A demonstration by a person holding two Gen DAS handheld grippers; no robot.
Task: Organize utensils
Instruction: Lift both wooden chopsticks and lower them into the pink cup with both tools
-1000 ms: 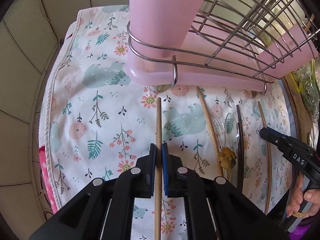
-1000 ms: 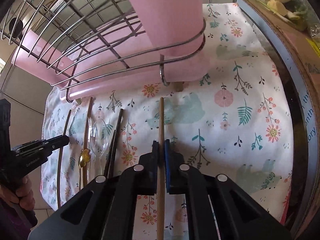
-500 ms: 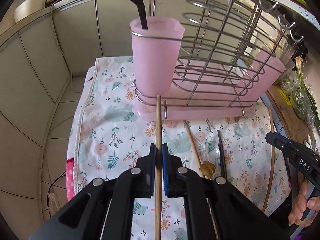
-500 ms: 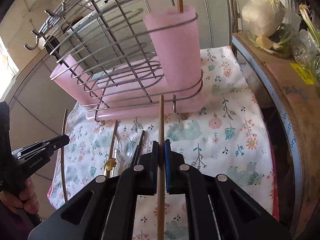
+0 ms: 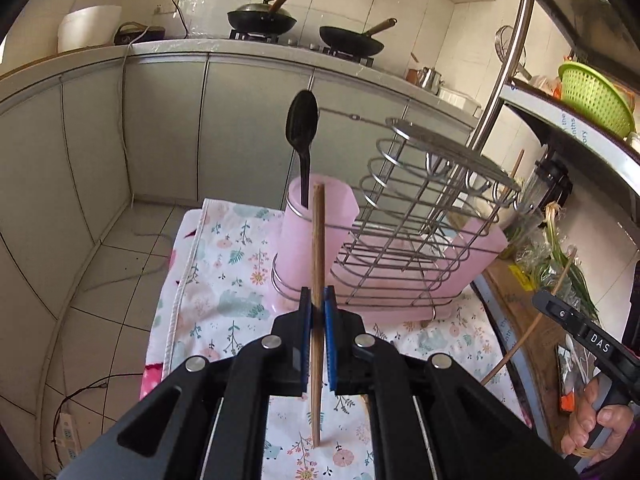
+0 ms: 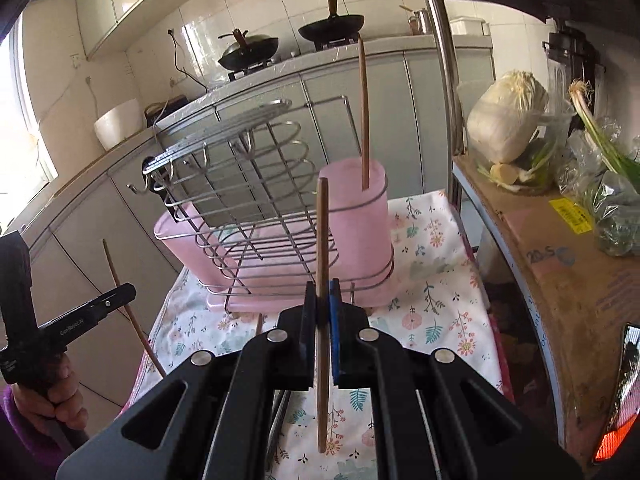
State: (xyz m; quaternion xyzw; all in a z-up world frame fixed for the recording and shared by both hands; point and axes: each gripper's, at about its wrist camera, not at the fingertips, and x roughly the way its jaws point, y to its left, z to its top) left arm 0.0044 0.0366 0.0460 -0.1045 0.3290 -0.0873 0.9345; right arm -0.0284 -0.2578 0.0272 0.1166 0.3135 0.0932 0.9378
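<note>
Both claws clamped on thin brown wooden chopsticks: L claw (image 5: 317,312) w/ left chopstick (image 5: 318,240), R claw (image 6: 322,304) w/ right chopstick (image 6: 322,240).

My left gripper (image 5: 318,312) sits clamped on a wooden chopstick (image 5: 318,280), jaws nearly together, blue pads pressing its sides. It points slightly downward toward the pink cup (image 5: 318,220) of the wire rack, above and in front of it. My right gripper (image 6: 323,308) is likewise pinched tight on a second chopstick (image 6: 322,280), angled down toward the rack's other pink cup (image 6: 356,220). Each camera catches the opposite gripper off to the side of the rack, with my hand (image 5: 596,428) wrapped around its handle.
</note>
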